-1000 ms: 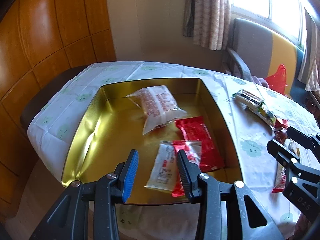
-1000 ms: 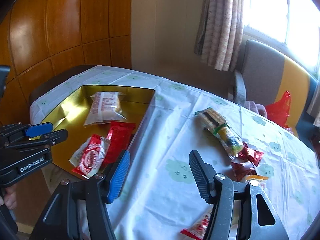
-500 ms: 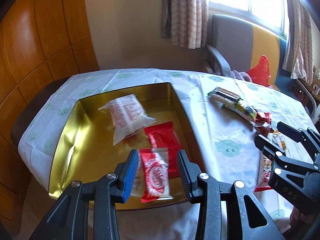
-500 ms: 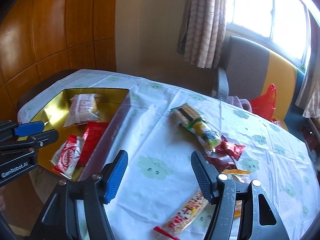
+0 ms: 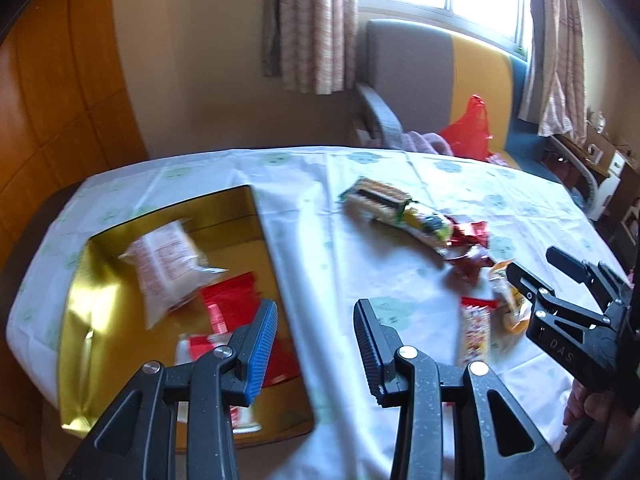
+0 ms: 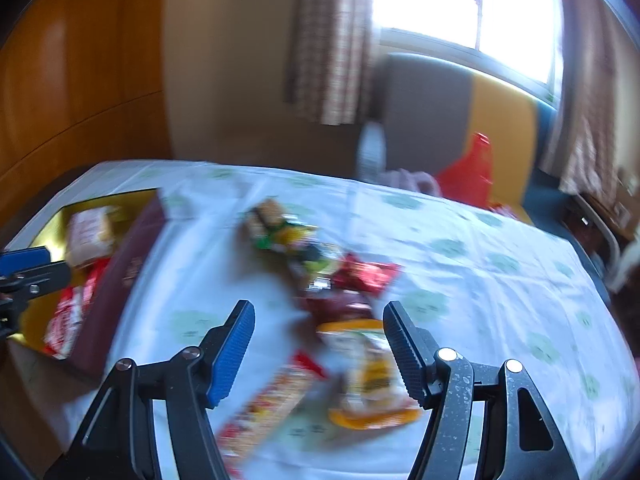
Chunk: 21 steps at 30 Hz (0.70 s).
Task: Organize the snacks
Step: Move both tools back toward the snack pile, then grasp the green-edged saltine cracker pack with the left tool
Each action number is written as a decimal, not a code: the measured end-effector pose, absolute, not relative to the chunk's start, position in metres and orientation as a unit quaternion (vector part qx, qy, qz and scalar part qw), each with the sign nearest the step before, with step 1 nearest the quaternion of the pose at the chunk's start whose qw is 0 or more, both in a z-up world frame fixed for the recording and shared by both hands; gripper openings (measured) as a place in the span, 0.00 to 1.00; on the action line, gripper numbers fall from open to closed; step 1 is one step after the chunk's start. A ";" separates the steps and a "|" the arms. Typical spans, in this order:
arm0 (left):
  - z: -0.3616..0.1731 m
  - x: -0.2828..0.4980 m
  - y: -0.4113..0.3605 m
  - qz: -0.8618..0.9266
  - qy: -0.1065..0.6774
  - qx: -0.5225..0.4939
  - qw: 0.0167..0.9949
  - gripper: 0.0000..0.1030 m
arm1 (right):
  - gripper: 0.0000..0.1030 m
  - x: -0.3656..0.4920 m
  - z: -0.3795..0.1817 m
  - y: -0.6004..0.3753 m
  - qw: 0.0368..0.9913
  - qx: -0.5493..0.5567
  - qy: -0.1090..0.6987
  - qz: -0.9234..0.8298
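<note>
A gold tin (image 5: 100,300) sits at the table's left end and holds a clear white packet (image 5: 164,264) and red packets (image 5: 232,304). My left gripper (image 5: 316,344) is open and empty over the tin's right wall. Loose snacks lie on the cloth: a long green-and-yellow packet (image 6: 288,240), red packets (image 6: 368,276), an orange-yellow packet (image 6: 368,376) and a long red-and-yellow bar (image 6: 272,408). My right gripper (image 6: 320,352) is open and empty just above the orange-yellow packet and the bar. It also shows in the left wrist view (image 5: 536,276).
The table carries a white cloth with green prints (image 5: 400,208). A grey and yellow armchair (image 5: 432,76) with a red bag (image 5: 468,128) stands behind the table. Wood panelling is on the left, and a curtained window at the back.
Both grippers have swung to the right, from the tin toward the loose snacks. The right gripper has come closer to the orange-yellow packet. Both stay open.
</note>
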State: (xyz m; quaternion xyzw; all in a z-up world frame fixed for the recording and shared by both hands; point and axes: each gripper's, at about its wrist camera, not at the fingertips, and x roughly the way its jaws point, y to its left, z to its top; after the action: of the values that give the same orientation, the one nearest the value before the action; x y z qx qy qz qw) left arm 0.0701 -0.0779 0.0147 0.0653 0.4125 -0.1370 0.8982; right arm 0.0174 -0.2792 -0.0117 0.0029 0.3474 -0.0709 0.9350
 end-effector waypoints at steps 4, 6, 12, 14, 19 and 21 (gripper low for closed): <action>0.009 0.090 -0.097 -0.157 0.439 0.045 0.884 0.39 | 0.66 0.010 -0.024 -0.321 0.926 0.027 0.356 -0.126; 0.004 0.103 -0.106 -0.167 0.454 0.027 0.875 0.39 | 0.67 0.005 -0.033 -0.345 0.918 0.041 0.362 -0.157; -0.015 0.157 -0.130 -0.180 0.506 -0.042 0.843 0.48 | 0.67 -0.007 -0.053 -0.399 0.900 0.086 0.372 -0.208; -0.022 0.173 -0.135 -0.180 0.516 -0.062 0.835 0.54 | 0.67 -0.009 -0.059 -0.410 0.897 0.096 0.374 -0.212; -0.036 0.222 -0.150 -0.177 0.539 -0.112 0.816 0.68 | 0.68 -0.005 -0.079 -0.421 0.893 0.117 0.388 -0.198; -0.041 0.240 -0.158 -0.171 0.543 -0.118 0.813 0.68 | 0.68 -0.003 -0.087 -0.420 0.892 0.119 0.395 -0.187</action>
State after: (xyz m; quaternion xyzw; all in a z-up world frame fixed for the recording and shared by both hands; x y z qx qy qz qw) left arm 0.2399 -0.1582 -0.0415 -0.1184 0.5434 -0.1712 0.8133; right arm -0.0032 -0.4198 -0.0869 0.1188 0.3949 -0.1871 0.8916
